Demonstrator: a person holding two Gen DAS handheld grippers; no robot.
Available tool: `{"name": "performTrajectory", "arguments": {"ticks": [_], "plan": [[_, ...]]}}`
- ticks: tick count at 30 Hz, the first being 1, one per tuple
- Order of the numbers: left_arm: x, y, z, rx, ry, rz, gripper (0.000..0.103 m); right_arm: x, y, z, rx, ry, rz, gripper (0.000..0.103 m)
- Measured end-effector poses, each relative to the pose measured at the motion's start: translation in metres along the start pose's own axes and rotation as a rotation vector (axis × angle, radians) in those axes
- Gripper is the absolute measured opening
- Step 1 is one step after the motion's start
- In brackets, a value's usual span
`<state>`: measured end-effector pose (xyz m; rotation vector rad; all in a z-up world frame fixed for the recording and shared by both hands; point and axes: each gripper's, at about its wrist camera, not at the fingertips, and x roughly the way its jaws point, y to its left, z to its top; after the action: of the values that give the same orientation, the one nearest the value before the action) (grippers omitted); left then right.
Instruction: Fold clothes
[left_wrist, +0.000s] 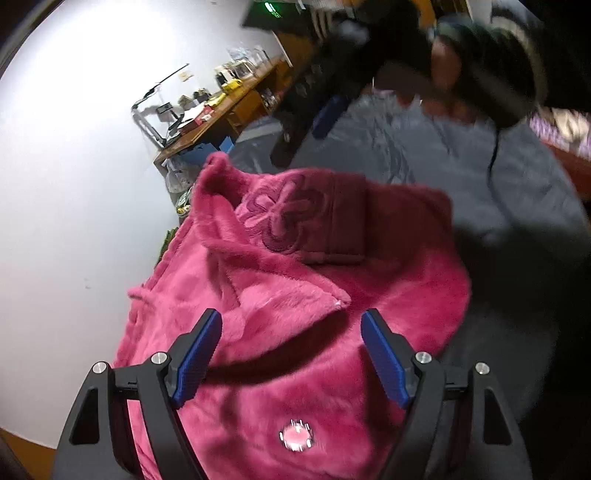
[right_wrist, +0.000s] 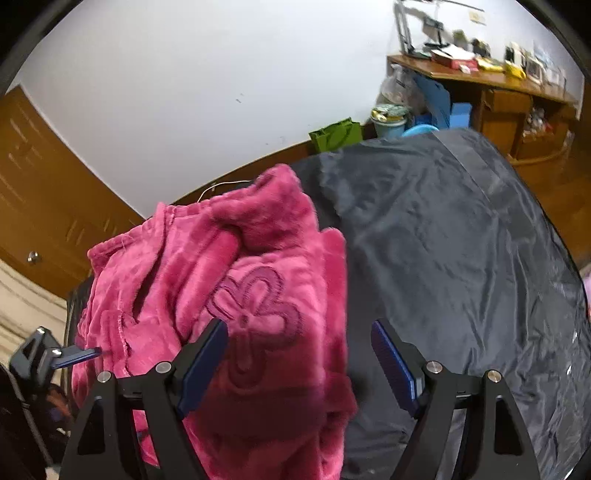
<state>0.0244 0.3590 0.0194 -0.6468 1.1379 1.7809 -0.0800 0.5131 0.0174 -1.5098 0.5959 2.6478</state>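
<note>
1. A pink fleece garment (left_wrist: 295, 295) lies crumpled on a dark grey sheet (right_wrist: 461, 240) that covers the surface beneath it (whether that is a bed or a bench cannot be told).
2. A darker patch with a stitched flower (left_wrist: 280, 214) sits on top of the garment, and a folded corner of fleece points toward the middle of the left wrist view.
3. A round shiny button (left_wrist: 296, 437) shows low on the fabric.
4. The left gripper (left_wrist: 291, 354) hovers over the garment with its jaws wide apart and nothing between the blue pads.
5. The right gripper (right_wrist: 299, 363) hangs above the garment's edge, jaws likewise spread wide and empty; its left pad overlaps the flower in view, but contact is unclear.
6. Behind, a cluttered wooden desk (right_wrist: 480, 79) stands against a white wall (right_wrist: 203, 92), with a green bag (right_wrist: 336, 134) on the floor nearby.
</note>
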Motion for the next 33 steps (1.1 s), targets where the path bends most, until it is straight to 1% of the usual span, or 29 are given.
{"name": "performTrajectory", "arguments": {"ticks": [3, 4, 5, 8, 10, 12, 13, 15, 16, 17, 18, 21, 24, 27, 28, 30, 31, 32, 33], "plan": [[0.026, -0.006, -0.001, 0.064, 0.079, 0.055, 0.081, -0.004, -0.008, -0.002, 0.01, -0.003, 0.002, 0.082], [0.032, -0.007, -0.002, 0.073, 0.097, 0.06, 0.079, -0.006, -0.01, -0.003, 0.011, -0.005, 0.003, 0.082], [0.035, -0.006, -0.002, 0.072, 0.106, 0.056, 0.074, -0.007, -0.012, -0.002, 0.011, -0.007, 0.004, 0.082], [0.038, -0.002, 0.002, 0.036, 0.111, 0.031, 0.062, -0.009, -0.018, -0.002, 0.018, -0.012, 0.006, 0.082], [0.038, 0.002, 0.005, 0.009, 0.101, 0.027, 0.059, -0.007, -0.021, -0.001, 0.027, -0.008, 0.011, 0.082], [0.037, 0.01, 0.008, -0.048, 0.092, 0.012, 0.054, -0.003, -0.023, -0.001, 0.032, 0.001, 0.015, 0.082], [0.037, 0.016, 0.009, -0.089, 0.091, -0.002, 0.05, -0.001, -0.023, -0.001, 0.032, 0.006, 0.017, 0.082], [0.037, 0.032, 0.008, -0.201, 0.082, -0.039, 0.041, 0.001, -0.023, -0.001, 0.027, 0.009, 0.02, 0.082], [0.037, 0.043, 0.006, -0.271, 0.075, -0.056, 0.031, 0.002, -0.023, -0.002, 0.022, 0.009, 0.02, 0.082], [0.036, 0.056, 0.004, -0.348, 0.067, -0.072, 0.018, 0.003, -0.023, -0.002, 0.018, 0.009, 0.018, 0.082], [0.035, 0.069, 0.002, -0.425, 0.059, -0.088, 0.014, 0.004, -0.022, -0.001, 0.015, 0.011, 0.017, 0.082], [0.028, 0.117, -0.015, -0.695, -0.001, -0.125, 0.011, 0.008, -0.023, -0.001, 0.012, 0.018, 0.019, 0.082], [0.021, 0.157, -0.043, -0.943, -0.073, -0.163, 0.01, 0.012, -0.022, 0.0, 0.007, 0.022, 0.016, 0.082], [0.022, 0.184, -0.076, -1.149, -0.123, -0.179, 0.01, 0.016, -0.017, 0.002, -0.002, 0.02, 0.019, 0.082], [0.026, 0.189, -0.088, -1.205, -0.119, -0.166, 0.01, 0.017, -0.014, 0.002, -0.008, 0.017, 0.025, 0.082], [0.037, 0.198, -0.112, -1.305, -0.077, -0.126, 0.011, 0.018, -0.003, 0.003, -0.033, 0.01, 0.047, 0.082], [0.044, 0.2, -0.123, -1.336, -0.045, -0.112, 0.013, 0.019, 0.004, 0.003, -0.054, 0.01, 0.055, 0.082], [0.05, 0.201, -0.133, -1.366, -0.011, -0.097, 0.018, 0.02, 0.014, 0.002, -0.086, 0.011, 0.063, 0.082], [0.056, 0.202, -0.141, -1.388, 0.016, -0.087, 0.019, 0.021, 0.025, 0.001, -0.125, 0.012, 0.064, 0.082]]}}
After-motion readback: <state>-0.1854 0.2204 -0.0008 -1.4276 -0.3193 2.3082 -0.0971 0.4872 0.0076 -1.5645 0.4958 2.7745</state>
